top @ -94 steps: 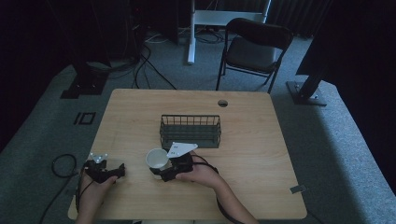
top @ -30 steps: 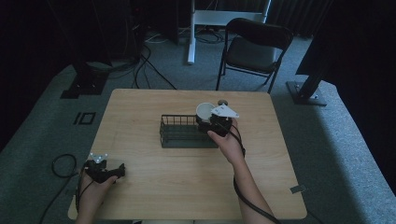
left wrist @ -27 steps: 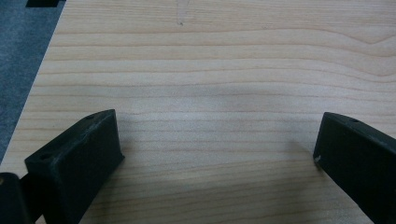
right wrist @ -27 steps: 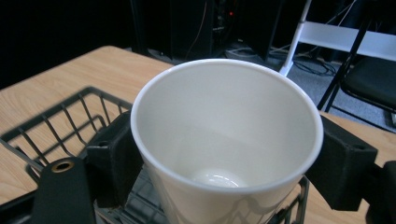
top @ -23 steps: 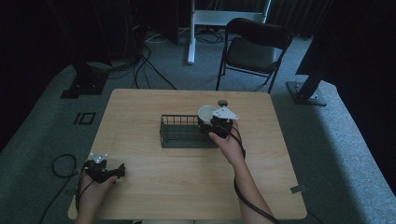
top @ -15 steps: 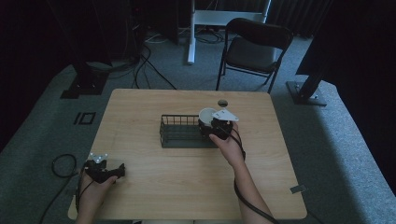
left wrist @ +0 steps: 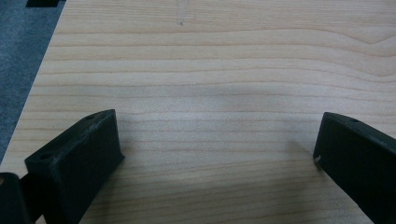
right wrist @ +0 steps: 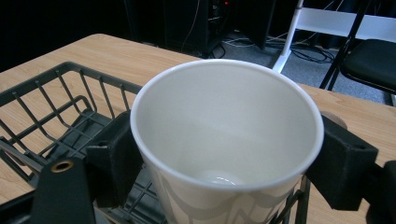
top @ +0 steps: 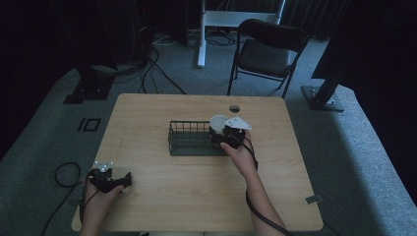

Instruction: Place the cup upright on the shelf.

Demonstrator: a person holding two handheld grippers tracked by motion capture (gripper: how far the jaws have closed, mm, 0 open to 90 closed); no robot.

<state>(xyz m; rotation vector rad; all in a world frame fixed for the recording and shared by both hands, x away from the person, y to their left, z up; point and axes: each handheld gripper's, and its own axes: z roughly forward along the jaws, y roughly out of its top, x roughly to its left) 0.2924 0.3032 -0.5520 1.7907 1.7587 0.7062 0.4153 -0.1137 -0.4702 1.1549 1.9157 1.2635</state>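
Right gripper view: white paper cup (right wrist: 227,140), upright, mouth open to the camera, clamped at both sides between two black jaws. Held above the right end of a dark wire basket (right wrist: 56,116), cup base sitting just over the basket's rim wires; whether touching them, cannot tell. Inside of the cup bare and white.

High view: same white paper cup (top: 218,121) at the right end of the dark wire basket (top: 189,138), gripped by the right claw (top: 223,132) with a grey three-cornered plate on top. Right hand (top: 241,153) behind the claw, forearm reaching in from the bottom edge. Basket rectangular, standing near the middle of the light wooden table (top: 162,206). Small round hole (top: 234,108) in the table just beyond the cup.

Well apart, at the near left corner of the table: left claw (top: 125,179) held in the left hand (top: 98,196), resting low on the wood. Left gripper view: jaws spread wide, bare wood grain between them, holding nothing.

Beyond the table: black folding chair (top: 268,49) on grey carpet, cables on the floor.
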